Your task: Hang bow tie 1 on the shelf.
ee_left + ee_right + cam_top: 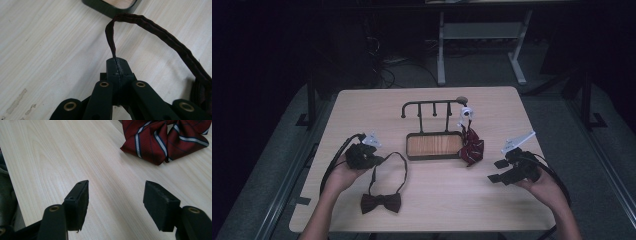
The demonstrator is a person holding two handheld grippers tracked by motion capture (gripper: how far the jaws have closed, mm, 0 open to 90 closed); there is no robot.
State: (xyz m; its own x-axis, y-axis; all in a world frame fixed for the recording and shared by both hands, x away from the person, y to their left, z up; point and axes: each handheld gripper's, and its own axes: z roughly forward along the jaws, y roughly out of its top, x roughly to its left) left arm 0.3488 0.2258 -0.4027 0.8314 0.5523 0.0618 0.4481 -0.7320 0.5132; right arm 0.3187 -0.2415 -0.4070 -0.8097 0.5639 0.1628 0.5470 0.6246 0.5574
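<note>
hands at a wooden table (pixel 432 200) work at hanging bow ties on a black rack (pixel 433 107). left gripper (pixel 368 156) has its jaws pinched tight on the neck strap (pixel 111 40) of the dark bow tie (pixel 381 203), whose bow lies near the front edge, left of centre, long axis left to right, strap looping away toward the rack's tray (pixel 434 145). right gripper (pixel 499 170) waits at right, jaws wide and empty, pointed at the striped red bow tie (pixel 165 138). next move likely calls for lifting the strap clear and over a peg.
</note>
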